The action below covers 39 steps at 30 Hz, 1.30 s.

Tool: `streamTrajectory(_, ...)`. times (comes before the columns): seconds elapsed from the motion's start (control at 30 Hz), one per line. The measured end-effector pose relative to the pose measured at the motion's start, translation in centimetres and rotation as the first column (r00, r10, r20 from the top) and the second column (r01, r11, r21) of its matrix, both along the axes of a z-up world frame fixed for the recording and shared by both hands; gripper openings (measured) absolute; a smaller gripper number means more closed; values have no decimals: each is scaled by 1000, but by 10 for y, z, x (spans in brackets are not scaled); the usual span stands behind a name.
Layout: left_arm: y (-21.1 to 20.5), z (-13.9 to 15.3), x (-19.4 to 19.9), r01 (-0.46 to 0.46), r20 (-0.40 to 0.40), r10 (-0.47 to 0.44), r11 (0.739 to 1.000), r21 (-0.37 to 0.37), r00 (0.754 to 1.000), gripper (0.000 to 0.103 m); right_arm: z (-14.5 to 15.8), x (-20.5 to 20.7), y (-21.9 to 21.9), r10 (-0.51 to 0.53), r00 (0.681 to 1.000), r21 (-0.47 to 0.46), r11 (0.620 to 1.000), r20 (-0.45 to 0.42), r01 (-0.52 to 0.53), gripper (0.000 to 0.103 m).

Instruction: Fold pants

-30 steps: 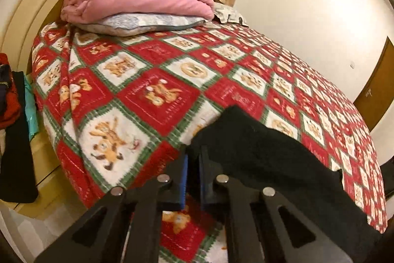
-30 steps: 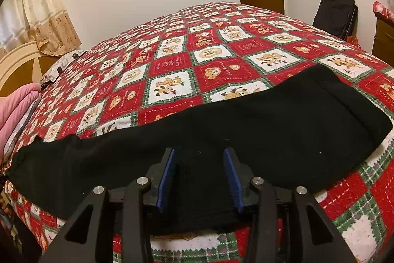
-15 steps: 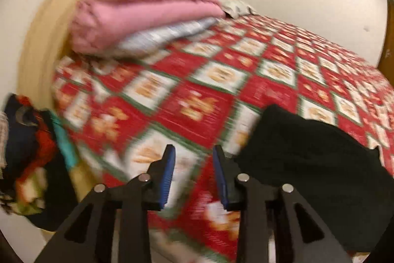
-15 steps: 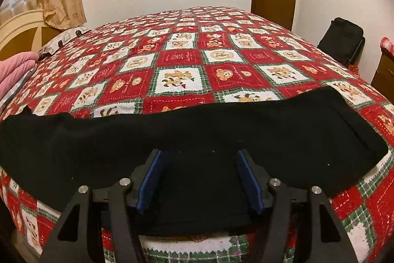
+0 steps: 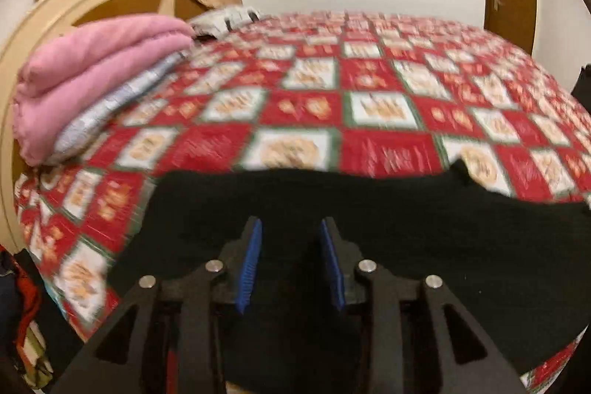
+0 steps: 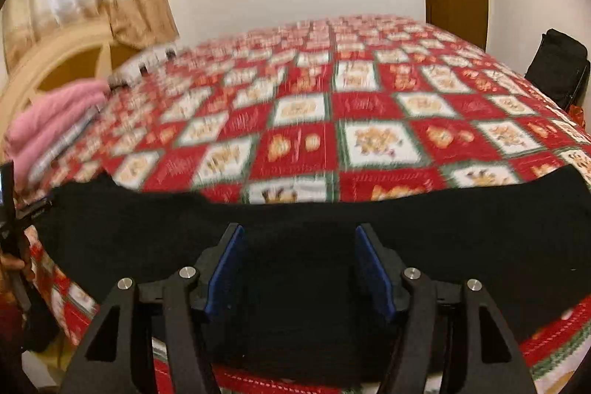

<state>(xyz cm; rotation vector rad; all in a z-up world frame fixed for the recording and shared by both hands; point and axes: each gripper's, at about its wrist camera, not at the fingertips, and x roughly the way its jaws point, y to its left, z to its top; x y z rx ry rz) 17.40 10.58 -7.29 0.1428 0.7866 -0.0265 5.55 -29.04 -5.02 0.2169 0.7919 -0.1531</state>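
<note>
On the checked bedspread (image 6: 369, 106), the black pants (image 6: 461, 228) are lying in a long strip along the near edge. We are holding the left gripper (image 5: 291, 261) and right gripper (image 6: 299, 268) spread above them, gripping nothing. Pinching a single layer, we judge, risks a skewed fold.

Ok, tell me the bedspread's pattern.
Red and white checks with green borders on the bedspread; right wrist view shows it best.

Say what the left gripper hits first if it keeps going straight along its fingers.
Most likely the black pants: the open left gripper points at them, spread on the red patterned quilt. Depth is unclear in the blurred frame.
</note>
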Motion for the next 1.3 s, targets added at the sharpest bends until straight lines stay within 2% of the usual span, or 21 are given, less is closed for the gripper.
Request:
streamTrajectory(0.03, -3, -7, 3, -14, -16, 14, 1000, 1, 1000, 38, -6, 3, -1, -13, 1000, 9, 1000, -27, 13, 64)
streamTrajectory(0.1, -5, -7, 2, -43, 25, 43, 999, 3, 999, 44, -22, 13, -12, -44, 996, 52, 997, -82, 49, 64)
streamTrajectory(0.17, -2, -7, 8, -73, 15, 73, 997, 2, 997, 58, -30, 20, -24, -63, 994, 83, 994, -88, 70, 64)
streamTrajectory(0.23, 9, -8, 15, -104, -12, 104, 992, -65, 995, 66, -31, 24, -35, -85, 993, 141, 985, -81, 96, 64)
streamTrajectory(0.3, 18, -10, 15, -122, -27, 119, 984, -132, 993, 68, -29, 25, -44, -93, 993, 201, 974, -77, 107, 64)
streamTrajectory(0.37, 16, -9, 12, -113, -30, 110, 986, -120, 994, 67, -16, 16, -48, -76, 996, 240, 967, -35, 83, 64)
streamTrajectory(0.43, 11, -6, 7, -100, -25, 98, 990, -100, 995, 67, 7, -9, -60, -125, 989, 239, 966, 77, 103, 64)
streamTrajectory(0.5, 9, -4, 1, -88, -26, 86, 990, -112, 996, 67, 38, -55, -86, -254, 943, 196, 957, 216, 213, 64)
streamTrajectory(0.53, 8, -3, -1, -84, -28, 81, 989, -120, 996, 67, 44, -69, -97, -304, 922, 193, 946, 238, 262, 64)
streamTrajectory(0.57, 7, -2, -4, -79, -28, 76, 989, -128, 997, 67, 50, -95, -117, -405, 877, 212, 910, 258, 357, 64)
streamTrajectory(0.67, -2, 4, -15, -46, -8, 46, 990, -136, 999, 67, 41, -140, -162, -573, 794, 278, 811, 200, 515, 64)
streamTrajectory(0.7, -7, 6, -19, -32, -1, 33, 991, -130, 999, 67, 35, -148, -171, -599, 783, 285, 790, 169, 543, 64)
streamTrajectory(0.77, -15, 10, -23, -11, 8, 13, 992, -127, 1000, 67, 24, -161, -181, -642, 754, 295, 753, 136, 588, 64)
streamTrajectory(0.83, -23, 14, -28, 15, 16, -13, 991, -131, 1000, 67, 17, -167, -179, -650, 739, 302, 750, 174, 589, 64)
streamTrajectory(0.9, -31, 14, -31, 39, 8, -39, 991, -125, 999, 67, 18, -160, -171, -659, 733, 242, 749, 170, 617, 64)
streamTrajectory(0.97, -34, 13, -32, 53, 1, -53, 991, -122, 999, 67, 19, -150, -160, -647, 748, 159, 762, 147, 628, 64)
streamTrajectory(1.0, -36, 12, -34, 56, -3, -57, 991, -118, 998, 68, 19, -146, -157, -629, 763, 160, 777, 146, 609, 64)
streamTrajectory(1.07, -35, 8, -33, 51, -15, -53, 992, -117, 998, 68, 18, -133, -143, -549, 826, 150, 834, 132, 530, 64)
streamTrajectory(1.13, -34, 5, -32, 42, -34, -47, 991, -126, 998, 68, 15, -123, -137, -508, 853, 135, 859, 118, 493, 64)
streamTrajectory(1.2, -31, 4, -32, 34, -46, -41, 990, -140, 998, 68, 13, -124, -141, -520, 844, 177, 850, 132, 496, 64)
streamTrajectory(1.3, -25, 4, -33, 18, -44, -25, 988, -151, 999, 68, 15, -129, -155, -559, 813, 304, 812, 160, 499, 61)
